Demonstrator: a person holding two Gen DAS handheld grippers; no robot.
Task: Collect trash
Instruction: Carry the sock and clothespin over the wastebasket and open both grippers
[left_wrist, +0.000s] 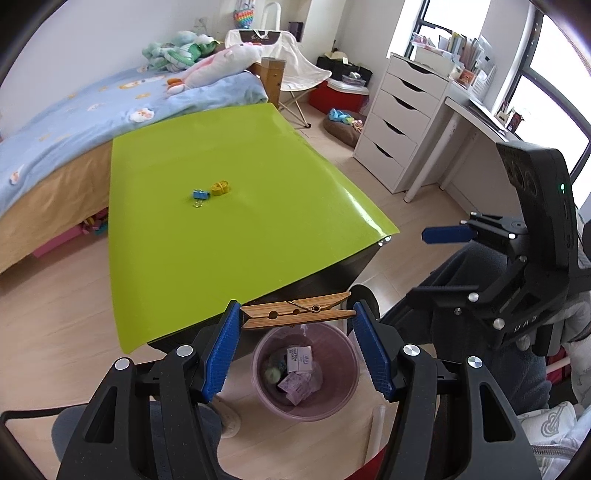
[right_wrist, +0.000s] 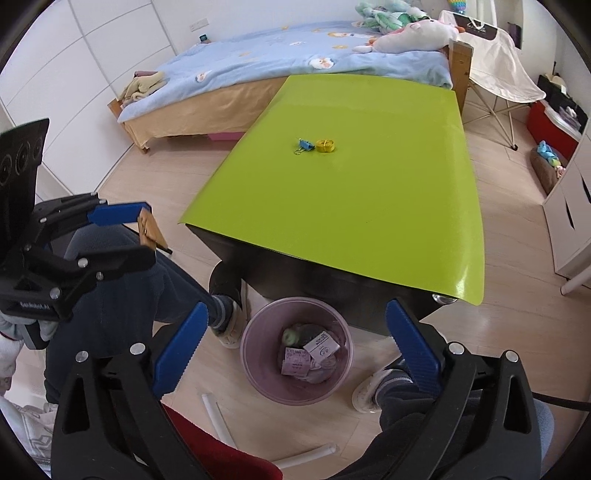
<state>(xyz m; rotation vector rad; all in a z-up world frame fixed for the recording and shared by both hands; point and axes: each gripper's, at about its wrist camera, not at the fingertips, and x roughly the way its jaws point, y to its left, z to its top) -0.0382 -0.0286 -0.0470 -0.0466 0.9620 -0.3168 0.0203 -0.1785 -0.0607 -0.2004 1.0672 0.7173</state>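
We note the left gripper (left_wrist: 297, 325) clamped end to end on one wooden clothespin (left_wrist: 297, 314), held crosswise above the pink bin (left_wrist: 341, 400) on the floor just in front of the table (left_wrist: 229, 236). The right gripper (right_wrist: 295, 347) stands wide apart with nothing between its blue pads (right_wrist: 181, 349), also hanging over the bin. The left wrist view gives us the clothespin full length, spring and holes plain; in the right wrist view we see only its end face, a small tan block beyond the left gripper's blue fingertip at the left edge. The right wrist view alone shows the person's two feet in grey socks and pale slippers either side of the bin, and two white tubes (right_wrist: 218, 417) on the floor near it. The left wrist view alone shows the white drawer chest (left_wrist: 400, 122) and the desk by the window. Counts: one bin, holding at least three paper scraps (right_wrist: 295, 363) and one greenish round lump; on the green tabletop, one blue binder clip (left_wrist: 200, 195) and one yellow coil (left_wrist: 220, 187), touching or nearly so, well away from the edges; one bed (left_wrist: 55, 122) with several soft toys behind the table; one folding chair.
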